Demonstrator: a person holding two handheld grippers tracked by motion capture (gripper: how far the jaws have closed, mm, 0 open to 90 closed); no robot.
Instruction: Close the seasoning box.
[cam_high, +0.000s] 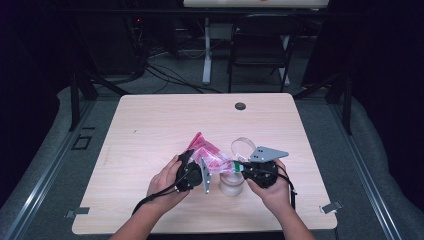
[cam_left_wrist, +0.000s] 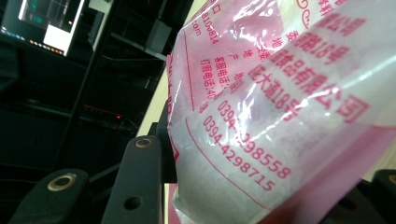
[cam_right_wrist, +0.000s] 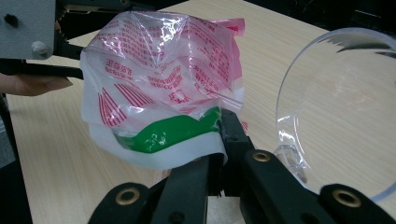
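A pink-and-red printed plastic bag (cam_high: 212, 154) with white powder inside hangs between my two grippers above the near middle of the table. My left gripper (cam_high: 194, 172) holds its left side; in the left gripper view the bulging bag (cam_left_wrist: 280, 107) sits between the black jaws. My right gripper (cam_right_wrist: 219, 135) is shut on the bag's green-and-white edge (cam_right_wrist: 168, 133). A frosted jar (cam_high: 231, 184) stands upright on the table just below the bag, between my hands.
A clear round container (cam_right_wrist: 336, 107) lies on the table just beyond the right gripper, also visible as a clear ring (cam_high: 242, 146). The wooden table (cam_high: 150, 125) has a black grommet (cam_high: 240, 106) at the far edge. A chair (cam_high: 260, 45) stands behind.
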